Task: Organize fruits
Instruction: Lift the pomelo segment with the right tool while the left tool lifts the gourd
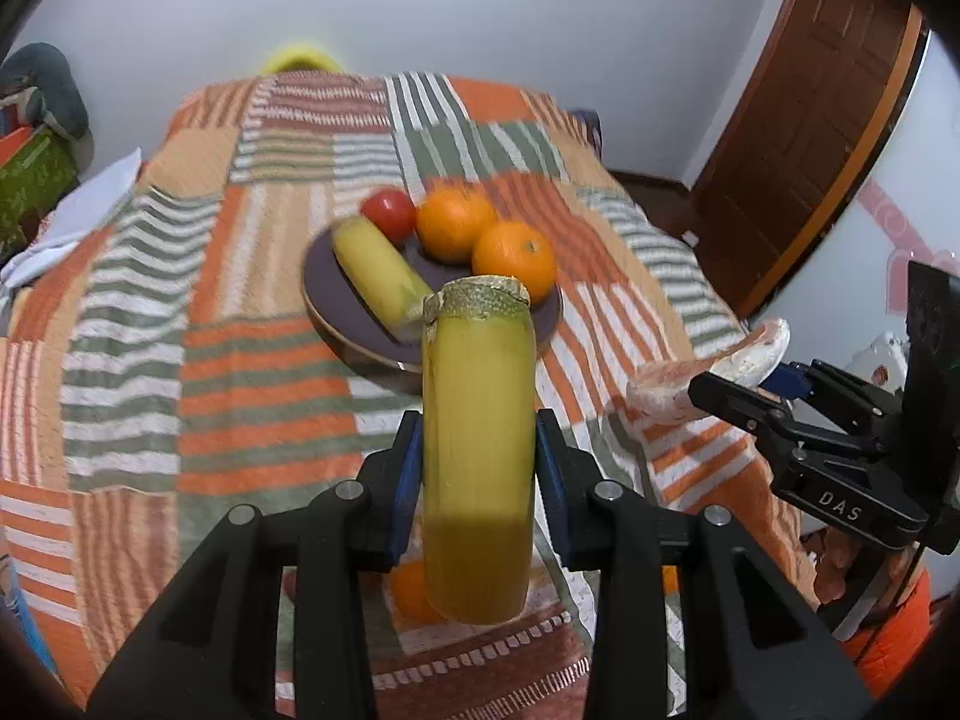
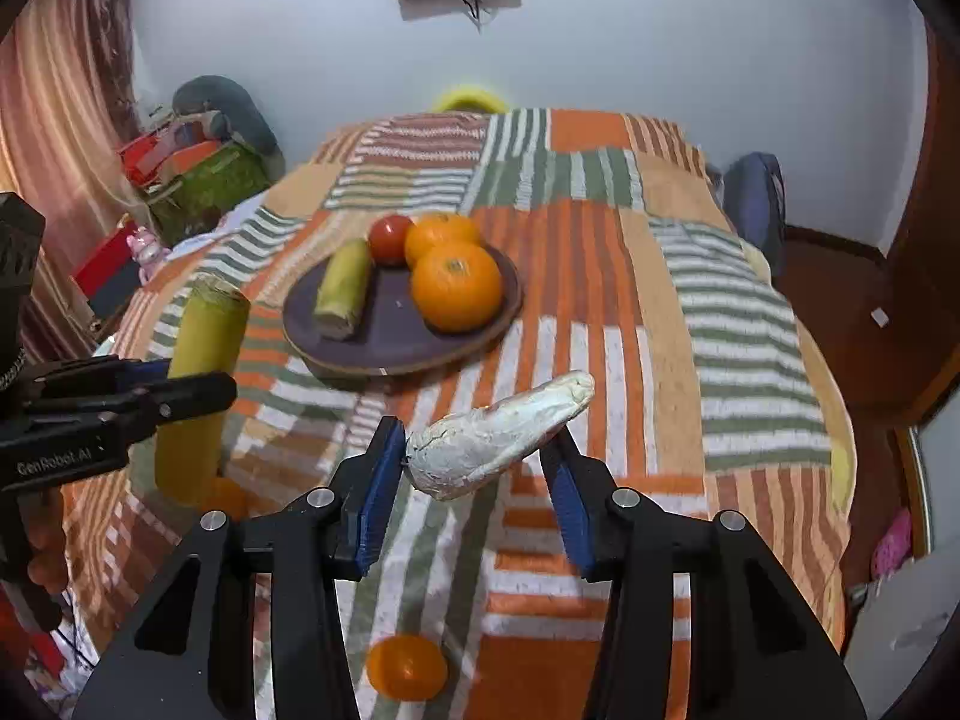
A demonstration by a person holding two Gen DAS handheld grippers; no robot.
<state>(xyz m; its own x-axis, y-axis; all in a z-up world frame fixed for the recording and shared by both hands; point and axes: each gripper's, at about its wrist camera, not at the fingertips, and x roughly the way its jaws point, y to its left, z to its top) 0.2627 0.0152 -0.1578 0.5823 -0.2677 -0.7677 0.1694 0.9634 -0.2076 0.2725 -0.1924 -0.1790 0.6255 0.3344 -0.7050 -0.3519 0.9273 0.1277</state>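
The left hand-held gripper (image 1: pixel 478 468) is clenched on a long yellow-green banana piece with a cut top (image 1: pixel 477 450); its blue pads press on both sides of the fruit, which stands almost upright above the bed. The right hand-held gripper (image 2: pixel 480 480) grasps a pale, whitish curved fruit wedge (image 2: pixel 498 435), held slanted between its blue pads, with the left pad touching the thicker end. On the bed, which is covered with an orange, green and white striped blanket (image 2: pixel 630 312), lies a round dark purple plate (image 2: pixel 396 336). The plate carries a second short yellow-green banana piece (image 2: pixel 345 291), a red tomato (image 2: pixel 390 239) and two oranges (image 2: pixel 456 285), close together at its far side. One small orange fruit (image 2: pixel 407 666) lies alone on the blanket near the grippers, well apart from the plate.
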